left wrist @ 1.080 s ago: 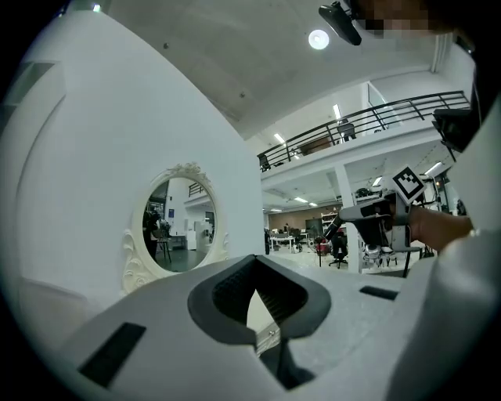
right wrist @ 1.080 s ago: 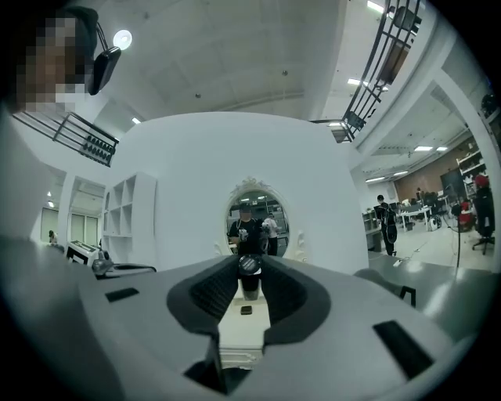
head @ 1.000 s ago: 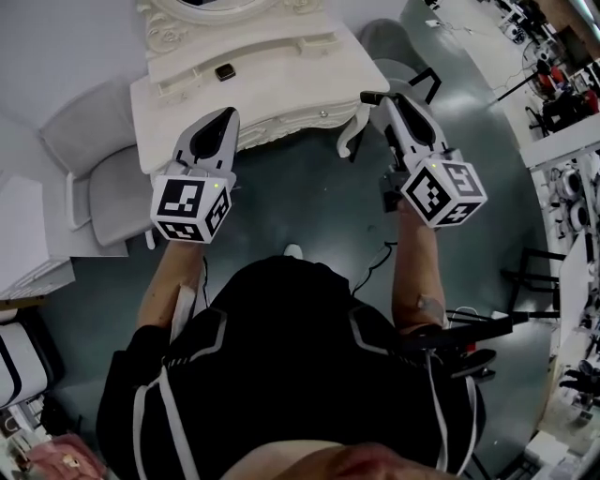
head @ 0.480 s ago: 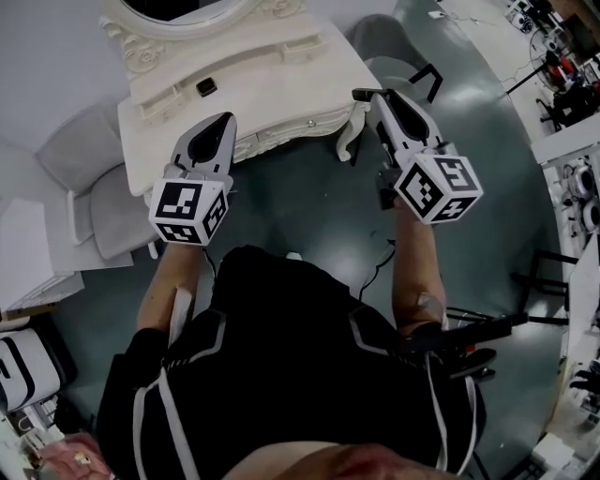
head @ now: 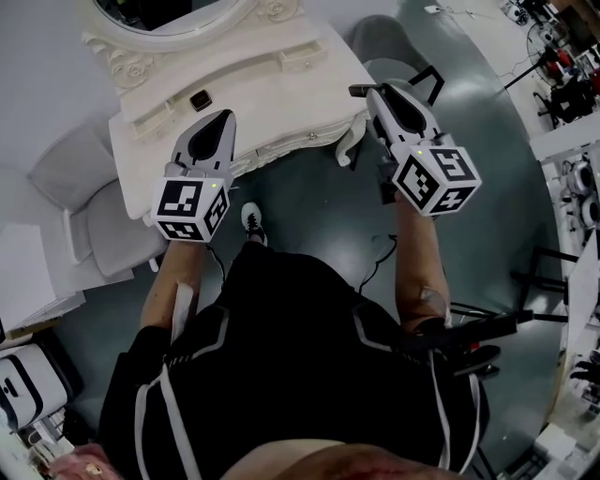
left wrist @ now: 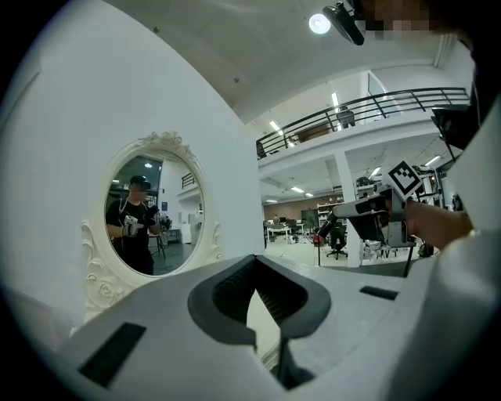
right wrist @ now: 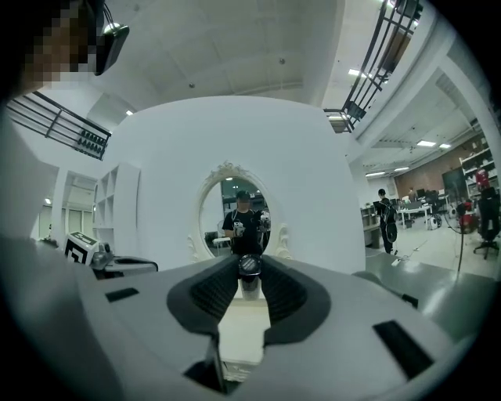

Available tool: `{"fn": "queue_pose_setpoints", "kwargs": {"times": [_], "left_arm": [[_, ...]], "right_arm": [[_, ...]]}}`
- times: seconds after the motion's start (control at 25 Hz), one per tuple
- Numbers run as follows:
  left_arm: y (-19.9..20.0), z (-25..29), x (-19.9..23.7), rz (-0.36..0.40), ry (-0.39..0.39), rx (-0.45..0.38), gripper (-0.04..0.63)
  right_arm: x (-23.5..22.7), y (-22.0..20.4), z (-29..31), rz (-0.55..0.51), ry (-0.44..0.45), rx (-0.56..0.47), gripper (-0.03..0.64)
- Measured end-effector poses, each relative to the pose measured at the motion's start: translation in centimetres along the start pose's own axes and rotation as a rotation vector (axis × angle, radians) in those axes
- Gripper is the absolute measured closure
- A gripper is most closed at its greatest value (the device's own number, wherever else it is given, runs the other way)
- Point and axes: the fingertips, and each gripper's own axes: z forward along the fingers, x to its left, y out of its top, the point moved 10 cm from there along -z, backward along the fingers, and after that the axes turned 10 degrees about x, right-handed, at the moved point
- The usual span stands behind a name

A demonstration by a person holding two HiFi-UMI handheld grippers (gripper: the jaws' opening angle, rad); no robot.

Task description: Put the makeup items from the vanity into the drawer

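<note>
The white vanity (head: 281, 89) with its oval mirror (head: 169, 11) stands just ahead. A small dark makeup item (head: 200, 100) lies on its raised back shelf. My left gripper (head: 225, 116) hovers over the vanity's front left edge, its jaws together at the tips with nothing between them (left wrist: 254, 262). My right gripper (head: 360, 92) is beside the vanity's right front corner. It is shut on a small pale makeup bottle with a dark round cap (right wrist: 249, 270). The vanity's front drawers look closed.
A grey chair (head: 98, 220) stands left of the vanity and a grey stool (head: 375, 42) behind its right end. My shoe (head: 251, 223) shows on the dark floor below the vanity front. Cables trail on the floor at right (head: 375, 262). White shelving stands at far left (head: 28, 281).
Both grippers have moved forward together toward the vanity, which now sits closer and further left in the head view. A shoe has come into sight. The right gripper's hold is unchanged.
</note>
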Motion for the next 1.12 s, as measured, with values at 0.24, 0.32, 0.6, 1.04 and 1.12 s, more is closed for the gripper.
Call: {"fn": "queue_pose_setpoints", "kwargs": {"times": [0.24, 0.32, 0.6, 1.04, 1.12], "left_arm": [[0.3, 4.0, 5.5, -0.032, -0.03, -0.004, 0.592], [0.4, 5.7, 7.4, -0.038, -0.052, -0.007, 0.592], [0.9, 10.2, 14.3, -0.064, -0.064, 0.007, 0.592], [0.0, 16.8, 23.1, -0.091, -0.137, 0.02, 0.592], [-0.1, 17.6, 23.5, -0.104, -0.147, 0.025, 0.592]], "right_arm": [[-0.2, 1.6, 6.3, -0.028, -0.033, 0.047, 0.522], [-0.4, 2.0, 8.8, -0.048, -0.056, 0.068, 0.522], [-0.8, 3.4, 16.4, -0.053, -0.1, 0.124, 0.522], [-2.2, 2.3, 27.6, -0.033, -0.178, 0.247, 0.522], [-2.6, 2.1, 29.1, -0.031, -0.181, 0.268, 0.522]]}}
